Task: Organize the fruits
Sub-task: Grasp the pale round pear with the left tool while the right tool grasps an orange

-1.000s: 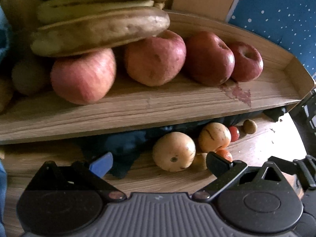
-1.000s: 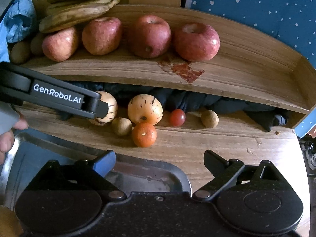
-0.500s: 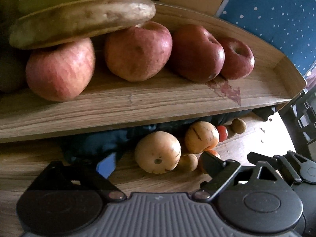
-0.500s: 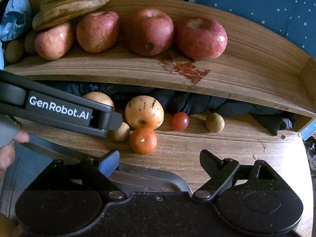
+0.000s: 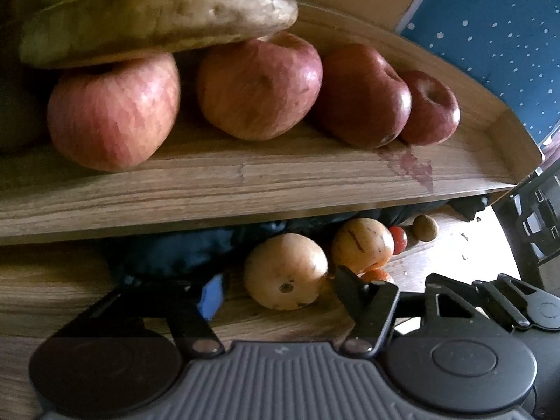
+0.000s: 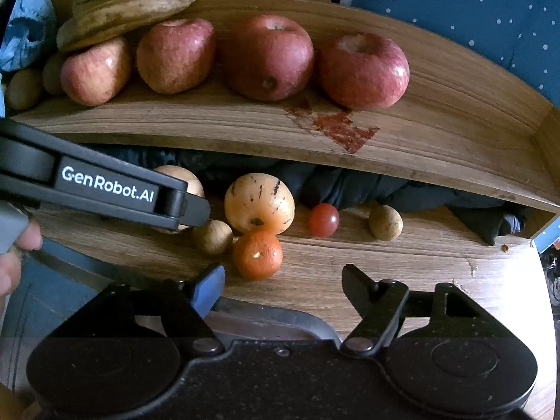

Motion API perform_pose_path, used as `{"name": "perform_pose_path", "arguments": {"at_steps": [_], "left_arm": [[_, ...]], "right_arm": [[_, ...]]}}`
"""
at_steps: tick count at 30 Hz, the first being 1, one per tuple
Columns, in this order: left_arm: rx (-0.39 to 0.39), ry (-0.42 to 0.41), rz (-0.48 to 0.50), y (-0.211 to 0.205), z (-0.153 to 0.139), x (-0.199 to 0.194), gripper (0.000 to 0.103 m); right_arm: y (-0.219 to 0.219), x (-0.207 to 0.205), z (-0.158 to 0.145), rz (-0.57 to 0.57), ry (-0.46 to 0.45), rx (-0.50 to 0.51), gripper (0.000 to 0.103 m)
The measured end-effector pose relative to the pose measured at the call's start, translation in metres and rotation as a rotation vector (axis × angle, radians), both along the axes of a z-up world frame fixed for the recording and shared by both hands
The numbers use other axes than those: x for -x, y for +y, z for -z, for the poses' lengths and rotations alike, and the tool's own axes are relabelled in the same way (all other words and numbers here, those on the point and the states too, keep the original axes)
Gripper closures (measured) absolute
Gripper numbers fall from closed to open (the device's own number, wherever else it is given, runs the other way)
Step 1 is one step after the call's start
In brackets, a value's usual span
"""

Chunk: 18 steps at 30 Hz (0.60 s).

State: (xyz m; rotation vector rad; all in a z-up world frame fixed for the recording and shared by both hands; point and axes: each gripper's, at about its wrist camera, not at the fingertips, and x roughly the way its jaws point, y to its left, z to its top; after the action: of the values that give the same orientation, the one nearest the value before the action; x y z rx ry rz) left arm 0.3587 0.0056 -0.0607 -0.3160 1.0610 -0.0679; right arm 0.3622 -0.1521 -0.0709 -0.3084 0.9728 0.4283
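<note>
Wood-grain table (image 6: 350, 280) carries a raised wooden shelf (image 6: 245, 129) against a blue dotted backdrop (image 6: 472, 7); dark cloth (image 6: 350, 182) is bunched under the shelf.

Left claw (image 5: 278, 288): fingers apart, nothing between them, no contact seen. Directly ahead of it, close to the fingertips, sits a pale yellow round fruit (image 5: 285, 271) on the table. Ahead and right of the claw: a second yellow fruit with dark streaks (image 5: 362, 243), a cherry tomato (image 5: 399, 238) and a small brown fruit (image 5: 424, 227). An orange (image 5: 378, 274) is partly hidden behind the right finger. Above the claw, on the shelf: four red apples (image 5: 259, 87) in a row, with browned bananas (image 5: 157, 22) resting on the left ones.

Right claw (image 6: 283, 280): fingers apart, empty, touching nothing. The orange (image 6: 257, 253) lies just ahead, nearer the blue-tipped left finger. Beyond it, the streaked yellow fruit (image 6: 259, 203) touches the orange; a small brown fruit (image 6: 212, 237) lies just left of it. Cherry tomato (image 6: 323, 219) and another brown fruit (image 6: 385, 222) lie ahead-right, apart from each other. The left claw's body (image 6: 105, 185), marked GenRobot.AI, crosses ahead-left and partly covers the pale fruit (image 6: 190, 178). A dark tray rim (image 6: 280, 315) lies directly below the right claw.
</note>
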Motion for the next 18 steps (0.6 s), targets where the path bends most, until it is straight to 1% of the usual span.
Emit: {"name": "perform_pose_path", "arguments": {"at_steps": [2,6,7,8,10,14,18], "left_arm": [[-0.001,0.008,-0.006,0.0016,0.0012,-0.0007,0.036],[0.001,0.009,0.0,0.0019,0.0018,-0.0012,0.037],[0.0,0.008,0.004,0.0021,0.0015,-0.001,0.039],[0.003,0.008,0.007,0.0021,0.0012,-0.0015,0.04],[0.011,0.005,0.015,0.0012,0.0012,-0.0021,0.046],[0.007,0.001,0.021,-0.0004,0.0007,-0.002,0.047],[0.013,-0.001,0.02,-0.0005,0.0012,-0.0019,0.047]], "right_arm": [[-0.0001,0.0027,-0.0029,0.0,-0.001,0.0,0.032],[0.0012,-0.0005,-0.0009,0.0,0.001,-0.008,0.033],[0.0018,-0.0017,-0.0001,-0.001,0.001,-0.01,0.033],[0.002,-0.0014,-0.0001,-0.002,0.001,-0.014,0.035],[0.0029,-0.0038,0.0024,-0.006,0.004,-0.025,0.041],[0.0061,-0.0051,0.0033,-0.007,0.008,-0.028,0.049],[0.0083,-0.0058,0.003,-0.011,0.013,-0.041,0.054]]}}
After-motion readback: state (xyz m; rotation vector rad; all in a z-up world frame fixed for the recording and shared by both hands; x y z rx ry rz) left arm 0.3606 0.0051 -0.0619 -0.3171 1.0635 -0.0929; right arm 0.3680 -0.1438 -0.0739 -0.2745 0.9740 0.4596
